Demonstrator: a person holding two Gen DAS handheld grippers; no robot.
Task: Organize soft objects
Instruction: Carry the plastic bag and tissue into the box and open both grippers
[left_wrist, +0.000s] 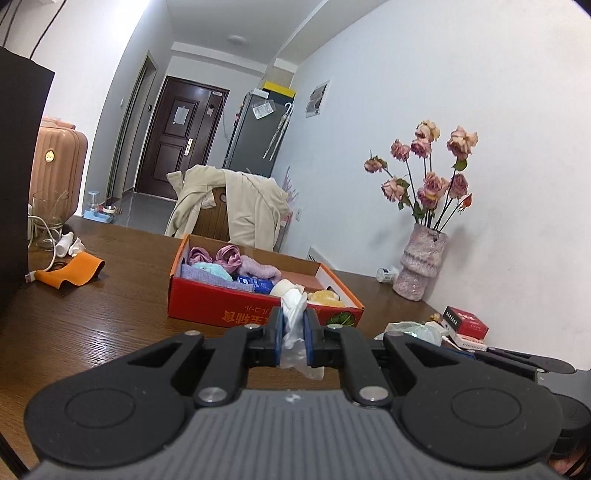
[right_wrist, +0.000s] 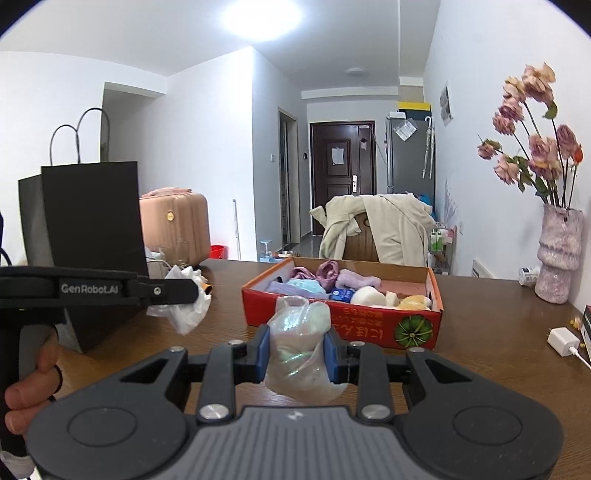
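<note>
Left wrist view: left gripper (left_wrist: 293, 338) has its fingers (left_wrist: 277, 332) nearly closed, pinching a crumpled white plastic bag (left_wrist: 293, 314) btwn the blue pads; the bag sticks up above the tips and hangs a bit below them. Straight ahead on the wooden worktop (left_wrist: 110, 325) sits the red cardboard box (left_wrist: 221, 302), w/ pink, teal, purple and yellow soft items inside. An orange cloth (left_wrist: 72, 273) lies to the left of the box, well apart; a vase of dried roses (left_wrist: 421, 266) stands to the right by the wall. Right wrist view: right gripper (right_wrist: 297, 352) fingers (right_wrist: 263, 350) are partly closed, gripping an iridescent clear plastic bag (right_wrist: 301, 343) bunched btwn the pads, held above the worktop in front of the box. The left gripper shows at the left edge, held by a hand (right_wrist: 29, 380), white bag dangling from its tips, near a black paper bag (right_wrist: 88, 236).
</note>
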